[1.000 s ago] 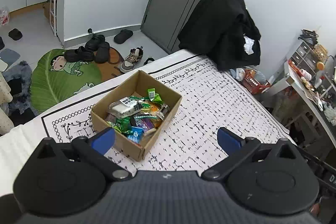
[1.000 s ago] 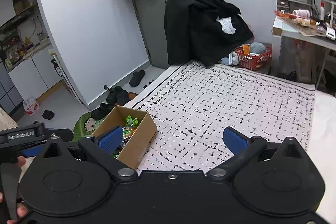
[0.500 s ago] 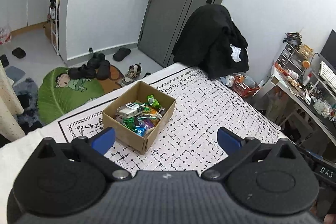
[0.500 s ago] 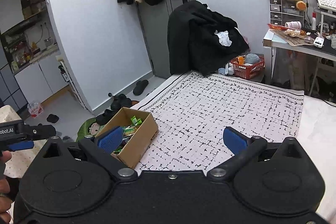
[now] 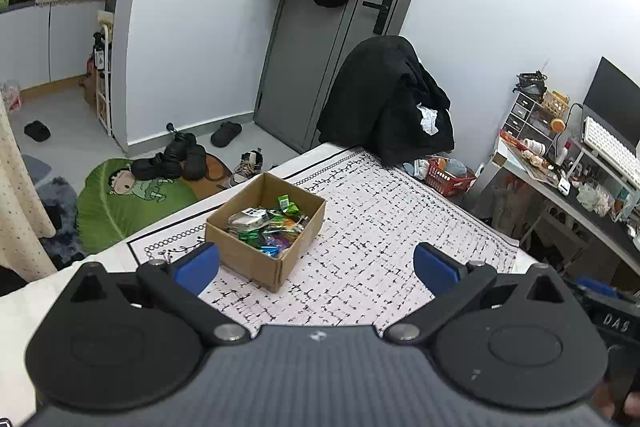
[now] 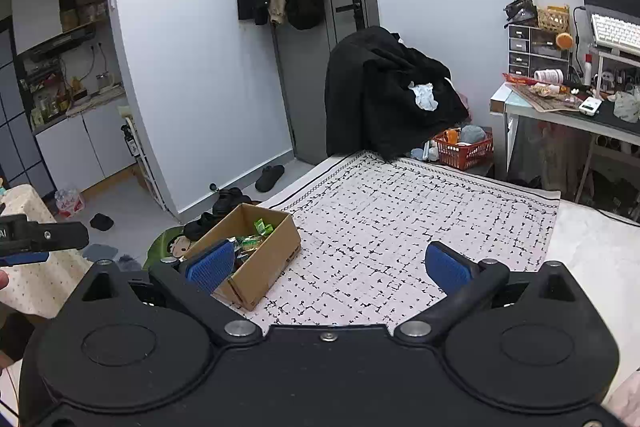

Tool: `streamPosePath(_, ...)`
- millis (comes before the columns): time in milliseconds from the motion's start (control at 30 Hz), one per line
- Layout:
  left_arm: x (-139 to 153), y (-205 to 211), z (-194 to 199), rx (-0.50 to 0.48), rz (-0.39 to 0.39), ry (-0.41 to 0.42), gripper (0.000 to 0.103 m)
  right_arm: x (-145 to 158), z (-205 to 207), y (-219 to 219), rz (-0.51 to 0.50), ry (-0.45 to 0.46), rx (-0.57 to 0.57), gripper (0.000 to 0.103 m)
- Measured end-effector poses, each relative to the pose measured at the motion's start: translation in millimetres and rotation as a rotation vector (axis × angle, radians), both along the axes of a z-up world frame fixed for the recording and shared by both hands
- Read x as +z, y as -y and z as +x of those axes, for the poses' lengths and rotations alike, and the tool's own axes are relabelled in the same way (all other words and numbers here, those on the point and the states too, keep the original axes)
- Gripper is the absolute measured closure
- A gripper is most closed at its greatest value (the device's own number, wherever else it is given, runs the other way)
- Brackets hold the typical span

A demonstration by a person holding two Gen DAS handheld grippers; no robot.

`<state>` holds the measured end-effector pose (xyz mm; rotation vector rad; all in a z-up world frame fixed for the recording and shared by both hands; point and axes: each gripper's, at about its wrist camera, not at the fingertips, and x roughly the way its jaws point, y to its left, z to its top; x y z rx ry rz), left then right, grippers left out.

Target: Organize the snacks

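Resting near the left edge of the patterned cloth point(image 5: 360, 227), the cardboard box point(image 5: 256, 259) holds a loose heap of snacks point(image 5: 268, 227), all inside its walls; no wrapper shows on the cloth outside it.

Left gripper point(image 5: 316, 263): jaws spread wide, nothing between the blue pads point(image 5: 198, 265). Box lies ahead and slightly left of the gripper's midline, near the left pad, a corner of the box pointing toward the camera.

Right gripper point(image 6: 328, 263): jaws likewise spread, empty. In the right wrist view the box point(image 6: 260, 259) sits well left of centre, partly hidden behind the left pad point(image 6: 210, 263). Its long axis runs away from the camera, up and to the right.

Judgement: the left gripper is the nearer and better aligned of the two; the right would have to cross leftward to reach the box. Both are held above and back from the bed surface, apart from the box.

Judgement on progress: snacks appear gathered in the box already; whether sorting inside remains cannot be told.

Risk: wrappers are thin and overlapping, so a single pick may drag neighbours.
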<state>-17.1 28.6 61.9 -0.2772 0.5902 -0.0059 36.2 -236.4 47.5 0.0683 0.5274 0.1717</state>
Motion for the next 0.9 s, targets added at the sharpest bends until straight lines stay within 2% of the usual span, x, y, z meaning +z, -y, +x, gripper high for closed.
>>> streamPosePath(167, -2, 1, -19, -0.018, 0.017, 0.013, 0.000, 2, -19, 3, -0.013, 0.018, -0.017, 0.000)
streamPosePath(567, -9, 14, -53, -0.076, 0.118, 0.030, 0.000, -4, -54, 8, 0.022, 0.029, -0.058, 0.000)
streamPosePath(900, -16, 11, -71, -0.092, 0.126, 0.012, 0.000, -10, -73, -8, -0.023, 0.013, -0.001, 0.000)
